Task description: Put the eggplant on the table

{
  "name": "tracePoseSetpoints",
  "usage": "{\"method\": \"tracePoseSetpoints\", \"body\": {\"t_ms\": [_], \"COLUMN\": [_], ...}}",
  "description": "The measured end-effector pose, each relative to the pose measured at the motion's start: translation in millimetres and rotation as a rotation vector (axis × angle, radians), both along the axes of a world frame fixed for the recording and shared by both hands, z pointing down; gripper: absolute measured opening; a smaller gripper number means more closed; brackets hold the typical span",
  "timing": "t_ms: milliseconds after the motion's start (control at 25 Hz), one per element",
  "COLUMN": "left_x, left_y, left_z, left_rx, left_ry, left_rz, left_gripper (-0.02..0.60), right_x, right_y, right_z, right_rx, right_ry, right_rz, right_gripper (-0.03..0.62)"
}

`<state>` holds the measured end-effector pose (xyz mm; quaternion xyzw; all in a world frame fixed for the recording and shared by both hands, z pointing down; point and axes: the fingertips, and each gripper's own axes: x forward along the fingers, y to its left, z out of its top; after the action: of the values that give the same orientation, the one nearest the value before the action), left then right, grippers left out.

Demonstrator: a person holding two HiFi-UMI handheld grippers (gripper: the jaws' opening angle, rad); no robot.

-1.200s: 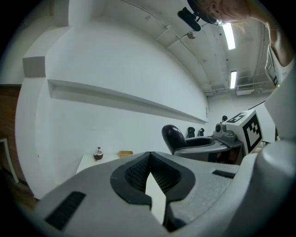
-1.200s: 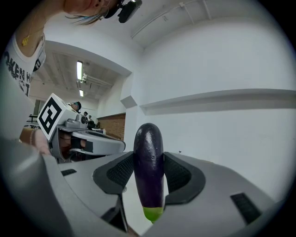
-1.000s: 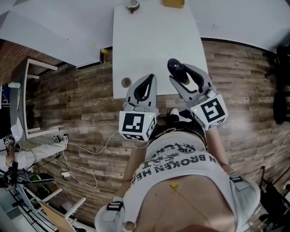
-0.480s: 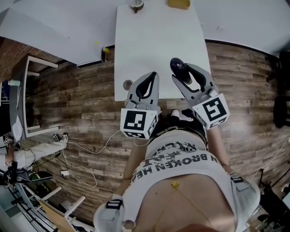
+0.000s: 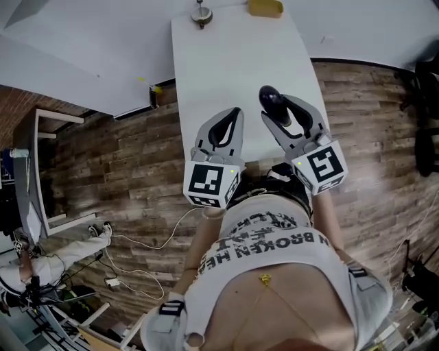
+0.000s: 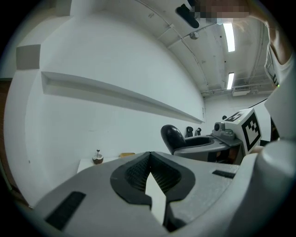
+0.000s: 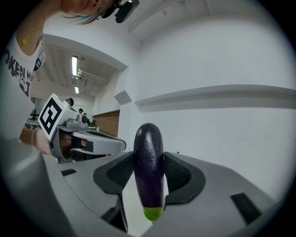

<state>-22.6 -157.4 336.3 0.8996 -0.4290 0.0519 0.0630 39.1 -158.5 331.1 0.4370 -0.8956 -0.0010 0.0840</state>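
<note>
left gripper: jaws closed together, nothing between them, over near edge of white table | right gripper: clamped on dark purple eggplant, green stem end lowest, held over table's near right part | far end: yellow block

Dark purple eggplant hangs upright, green end down, above white table.
</note>
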Motion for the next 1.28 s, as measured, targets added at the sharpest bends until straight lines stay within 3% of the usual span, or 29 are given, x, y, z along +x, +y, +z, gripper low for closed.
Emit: {"method": "tracePoseSetpoints", "body": {"t_ms": [480,720,1280], "left_x": [-41.7,-36.0,4.7], "left_y": [-21.4,-22.7,-43.0], "left_z": [13.4,15.7,3.2], "left_rx": [-0.017,-0.023,-0.022], "left_ry": [0.005,0.005,0.020], "left_rz": [0.073,0.074,-0.013], "left_gripper": [0.005,0.005,0.005], "right_x": [-46.9,-36.4,9.5], "right_y": [-16.2,-18.8,-43.2], "right_z": [17.8,24.3,10.3], "right_rx": [-0.024,-0.042,-0.041], "right_ry": [0.043,0.055,0.064], "right_rz": [0.046,0.059,-0.010], "right_gripper": [0.204,0.204,0.204]}}
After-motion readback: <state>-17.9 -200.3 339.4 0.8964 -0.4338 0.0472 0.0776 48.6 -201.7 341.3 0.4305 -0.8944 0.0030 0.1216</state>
